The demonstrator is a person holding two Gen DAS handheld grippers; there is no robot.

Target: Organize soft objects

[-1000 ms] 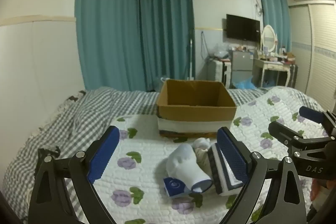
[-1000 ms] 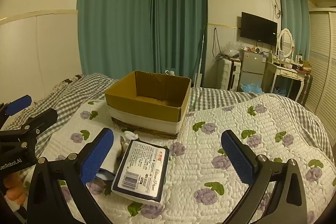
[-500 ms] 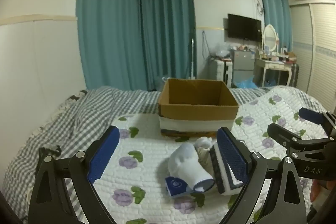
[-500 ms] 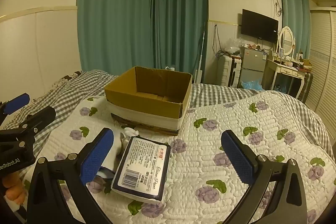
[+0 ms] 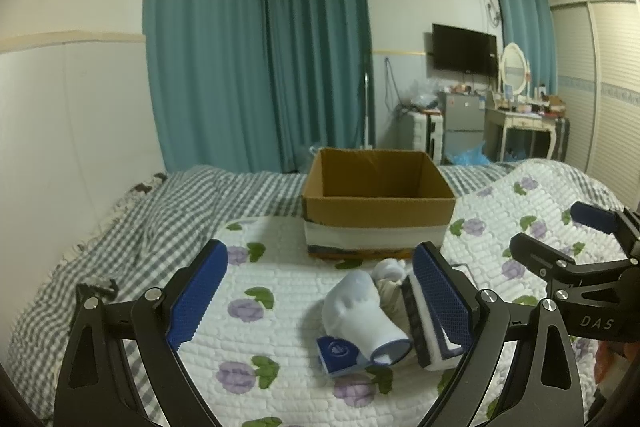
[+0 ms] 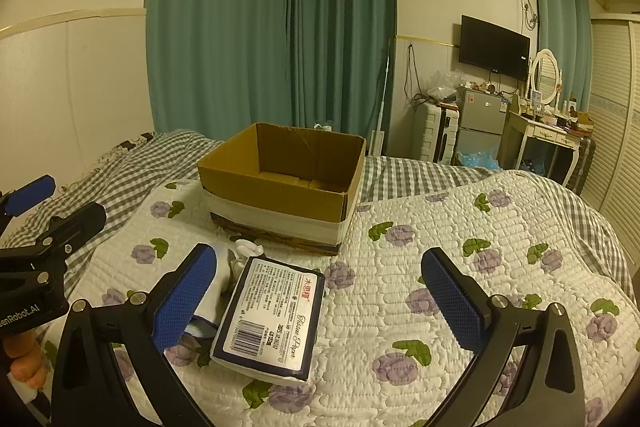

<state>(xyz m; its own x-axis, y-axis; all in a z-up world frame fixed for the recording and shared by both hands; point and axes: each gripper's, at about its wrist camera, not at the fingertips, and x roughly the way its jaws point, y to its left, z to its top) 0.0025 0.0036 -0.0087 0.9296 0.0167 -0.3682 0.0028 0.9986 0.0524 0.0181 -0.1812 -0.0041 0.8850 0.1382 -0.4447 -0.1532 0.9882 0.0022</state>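
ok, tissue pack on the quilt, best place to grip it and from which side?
Take the tissue pack across its short width, mid-length, coming from above with the right gripper, which is open and nearest. It lies flat, label up, long axis pointing toward the cardboard box. Its left edge crowds the white sock, so seat that finger carefully.

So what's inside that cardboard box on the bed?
Nothing that shows. In the right wrist view the cardboard box reveals bare inner walls and some bare floor. Its near wall hides the front of the floor, so something low there could go unseen.
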